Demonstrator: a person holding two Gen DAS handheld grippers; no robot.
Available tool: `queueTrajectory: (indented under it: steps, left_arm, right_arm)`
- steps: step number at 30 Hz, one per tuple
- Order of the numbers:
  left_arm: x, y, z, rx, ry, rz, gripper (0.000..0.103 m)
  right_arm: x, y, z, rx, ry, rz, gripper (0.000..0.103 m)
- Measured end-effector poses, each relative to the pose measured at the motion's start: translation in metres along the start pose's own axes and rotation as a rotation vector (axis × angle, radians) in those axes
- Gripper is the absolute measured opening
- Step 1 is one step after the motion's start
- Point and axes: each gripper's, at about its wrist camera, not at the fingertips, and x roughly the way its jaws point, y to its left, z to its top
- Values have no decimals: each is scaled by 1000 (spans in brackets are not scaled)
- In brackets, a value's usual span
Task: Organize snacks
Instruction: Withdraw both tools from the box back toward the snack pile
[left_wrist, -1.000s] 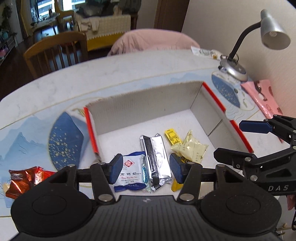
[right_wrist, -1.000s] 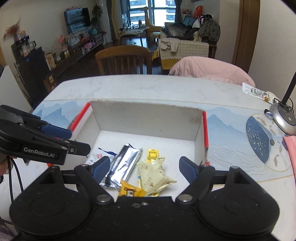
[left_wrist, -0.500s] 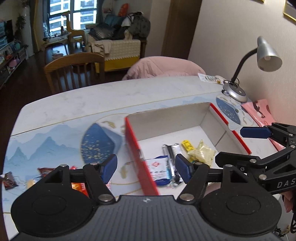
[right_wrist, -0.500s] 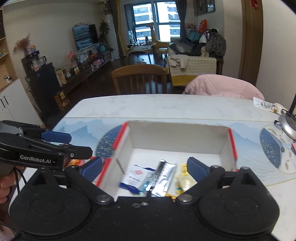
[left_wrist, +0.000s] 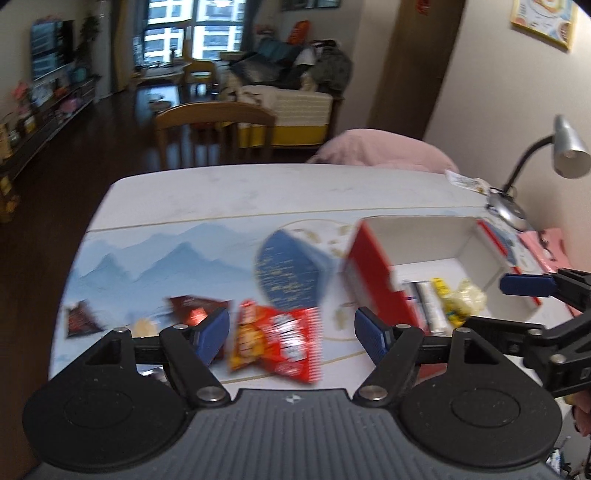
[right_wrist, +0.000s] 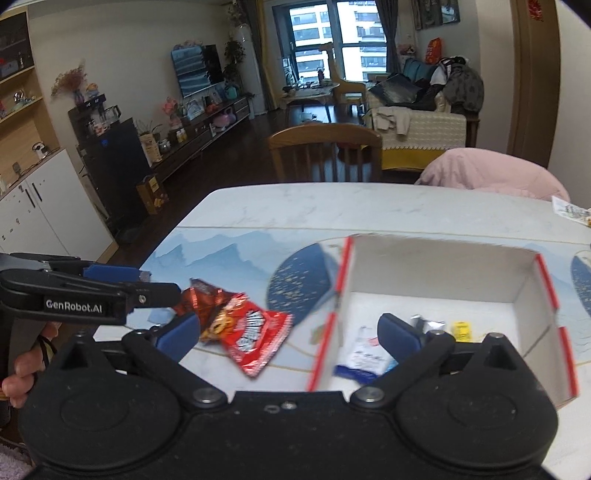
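Left wrist view showed the left tongs (left_wrist: 291, 334) released and empty, their jaws having just been opening, with the red snack bag (left_wrist: 275, 341) lying on the table (left_wrist: 258, 192) straight ahead between the two blue pads. It lay near the table's front edge, just left of the red and white box (left_wrist: 373, 273). A darker red packet (left_wrist: 192, 308) sat beside it toward the left edge. In the right wrist view the right tongs (right_wrist: 288, 332) were also spread wide and empty, jaws just opened further; from them the bag (right_wrist: 255, 332) lay ahead and to the left, its long axis slanting from upper left to lower right. The left tongs looked the better placed, centred on the bag. Snacks already lay inside the box (right_wrist: 443, 258).
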Motion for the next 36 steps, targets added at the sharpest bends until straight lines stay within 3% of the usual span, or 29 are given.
queueTrajectory:
  steps: [7, 19, 31, 36]
  left_arm:
    - [5, 64, -18, -49, 35, 58, 75]
    - [44, 137, -50, -139, 144, 137, 75]
    - [87, 161, -67, -190, 250, 179, 75]
    - [99, 157, -68, -155, 261, 160, 74]
  right_arm:
    - [32, 32, -3, -28, 61, -2, 103]
    - [99, 73, 3, -367, 206, 49, 103]
    - [176, 86, 8, -689, 345, 116, 101]
    - [201, 82, 10, -723, 385, 121, 101]
